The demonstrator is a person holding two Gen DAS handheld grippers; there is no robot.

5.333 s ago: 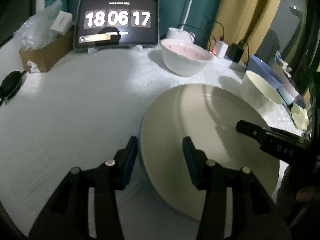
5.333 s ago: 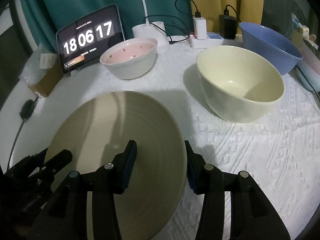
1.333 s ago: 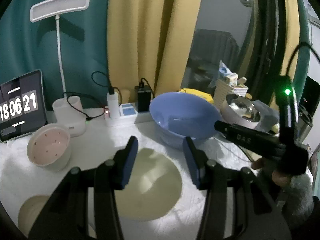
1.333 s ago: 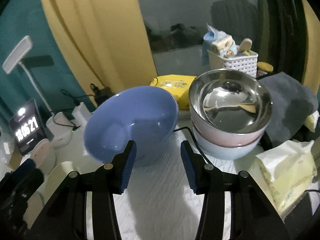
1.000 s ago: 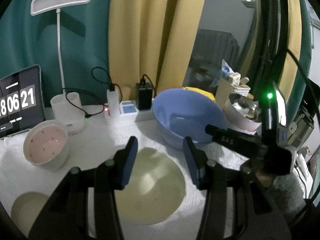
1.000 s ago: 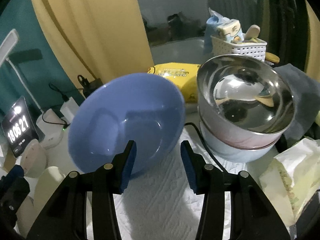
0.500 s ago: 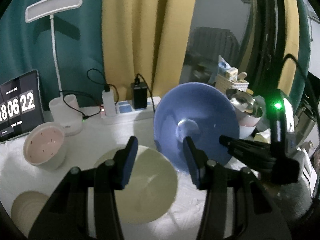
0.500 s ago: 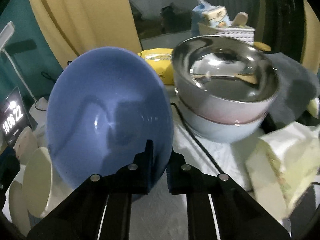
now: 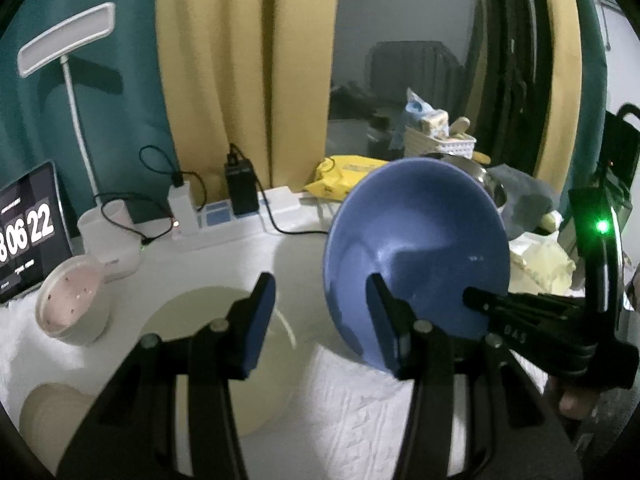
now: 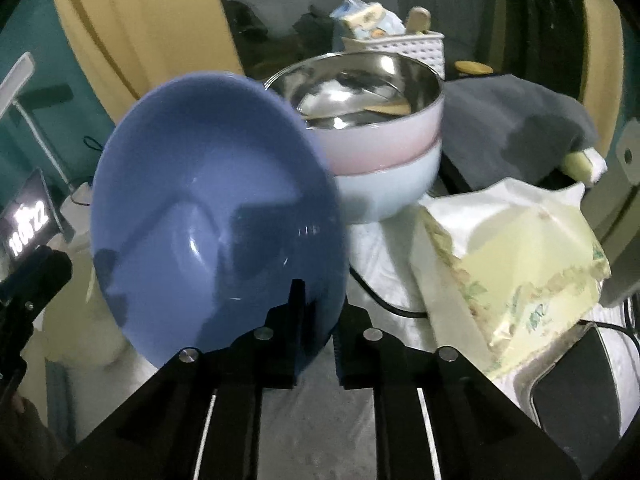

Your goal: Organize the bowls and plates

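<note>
Left wrist view, left to right: pink speckled bowl (image 9: 74, 300) far left, cream bowl (image 9: 224, 354) lower centre under my left gripper (image 9: 320, 320), whose fingers stand apart on nothing. Blue bowl (image 9: 416, 248) is centre-right, tipped on edge, its lower rim pinched by the right gripper (image 10: 318, 316), whose jaws have just been closing on that rim. I carry it low toward the cream bowl, level it, then release. Thin rim grip, slip risk. Steel bowl stack (image 10: 372, 120) upper right stays clear.
</note>
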